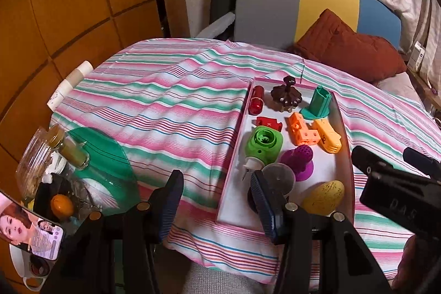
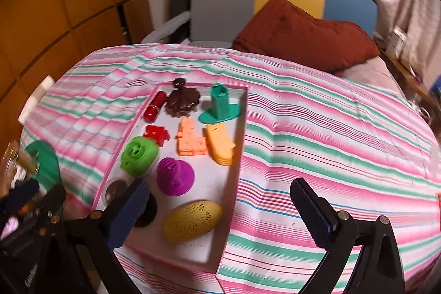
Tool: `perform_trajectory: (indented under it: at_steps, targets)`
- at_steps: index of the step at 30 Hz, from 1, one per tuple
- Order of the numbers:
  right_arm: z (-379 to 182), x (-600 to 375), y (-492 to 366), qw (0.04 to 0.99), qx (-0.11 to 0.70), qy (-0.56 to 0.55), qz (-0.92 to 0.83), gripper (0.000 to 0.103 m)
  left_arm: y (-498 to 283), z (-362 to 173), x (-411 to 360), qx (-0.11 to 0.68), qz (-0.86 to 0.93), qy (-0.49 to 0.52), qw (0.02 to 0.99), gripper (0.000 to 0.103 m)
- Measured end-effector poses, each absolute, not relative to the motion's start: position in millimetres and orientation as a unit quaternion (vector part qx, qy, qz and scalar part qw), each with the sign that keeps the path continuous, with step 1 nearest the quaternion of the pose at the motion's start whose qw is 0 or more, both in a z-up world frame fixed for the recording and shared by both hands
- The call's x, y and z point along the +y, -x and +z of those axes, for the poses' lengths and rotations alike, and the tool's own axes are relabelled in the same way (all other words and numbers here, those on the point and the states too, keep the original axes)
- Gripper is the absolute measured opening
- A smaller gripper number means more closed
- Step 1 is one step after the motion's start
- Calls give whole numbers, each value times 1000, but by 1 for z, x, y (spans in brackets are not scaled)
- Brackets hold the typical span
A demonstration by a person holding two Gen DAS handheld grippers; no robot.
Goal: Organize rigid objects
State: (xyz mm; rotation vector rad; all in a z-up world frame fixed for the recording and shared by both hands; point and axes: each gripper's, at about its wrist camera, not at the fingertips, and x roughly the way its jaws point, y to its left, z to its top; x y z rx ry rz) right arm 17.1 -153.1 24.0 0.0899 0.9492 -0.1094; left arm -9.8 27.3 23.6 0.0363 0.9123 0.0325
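A shallow white tray [image 1: 231, 200] [image 2: 209, 239] lies on the striped cloth and holds several plastic pieces. Among them are a red cylinder [image 1: 256, 101], a brown scalloped piece [image 1: 286, 97], a teal flanged tube [image 1: 318, 104], an orange block [image 1: 300, 132], a green round piece [image 1: 264, 146], a purple cone [image 2: 175, 177] and a yellow egg [image 2: 193, 221]. My left gripper [image 1: 217, 203] hangs open over the tray's near left corner with nothing between its fingers. My right gripper [image 2: 220, 211] [image 1: 386, 159] stands wide open above the egg, clear of it.
At the left table edge sit a green plate [image 1: 110, 156], a glass jar [image 1: 74, 150], an orange fruit [image 1: 62, 205], a phone [image 1: 27, 230] and a mug. A rust cushion [image 1: 350, 46] and a grey, yellow and blue chair back [image 1: 275, 4] stand behind. Wooden panels line the left.
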Motion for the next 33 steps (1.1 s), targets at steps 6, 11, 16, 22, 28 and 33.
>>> perform_trajectory:
  at_steps: [6, 11, 16, 22, 28, 33]
  targets:
    - [33, -150, -19, 887, 455, -53, -59, 103, 2, 27, 24, 439, 8, -26, 898, 51]
    - [32, -148, -21, 885, 459, -48, -64, 103, -1, 27, 26, 445, 8, -19, 895, 51]
    - [30, -148, -23, 884, 459, -45, -71, 103, -2, 23, 28, 453, 8, -11, 891, 51]
    - [29, -150, -24, 883, 461, -48, -75, 103, -1, 20, 25, 458, 2, -9, 889, 51]
    - [31, -154, -24, 886, 454, -46, -82, 103, 0, 25, 17, 453, -9, -17, 891, 51]
    - [32, -159, -24, 886, 453, -53, -85, 103, 4, 28, 12, 437, -4, -26, 899, 51]
